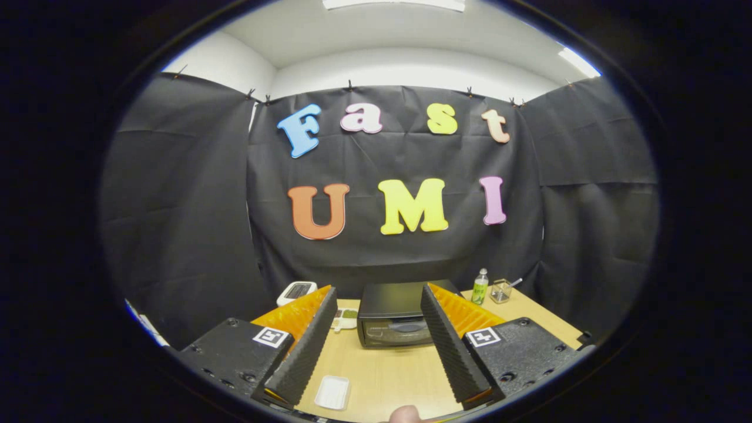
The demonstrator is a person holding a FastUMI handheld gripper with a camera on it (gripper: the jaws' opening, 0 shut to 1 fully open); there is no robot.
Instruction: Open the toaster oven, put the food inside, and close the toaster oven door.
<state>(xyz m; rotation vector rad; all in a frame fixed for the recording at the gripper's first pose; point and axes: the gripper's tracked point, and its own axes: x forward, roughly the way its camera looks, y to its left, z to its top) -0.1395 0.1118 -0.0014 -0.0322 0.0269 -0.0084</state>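
Note:
A black toaster oven (395,318) stands on the wooden table (382,370) beyond my fingers, its glass door shut and facing me. My gripper (380,308) is held above the table, open wide, with nothing between its black ridged pads (447,346). The oven shows in the gap between the fingers. A small white tray (333,392) lies on the table close in, just right of the left finger. A pale rounded thing (406,414) peeks up below the fingers; I cannot tell what it is.
A white device with a dark screen (296,291) sits left of the oven, behind the left finger. A small white pack with green patches (345,317) lies beside the oven. A small clear bottle (480,286) and a glass (500,291) stand at the back right.

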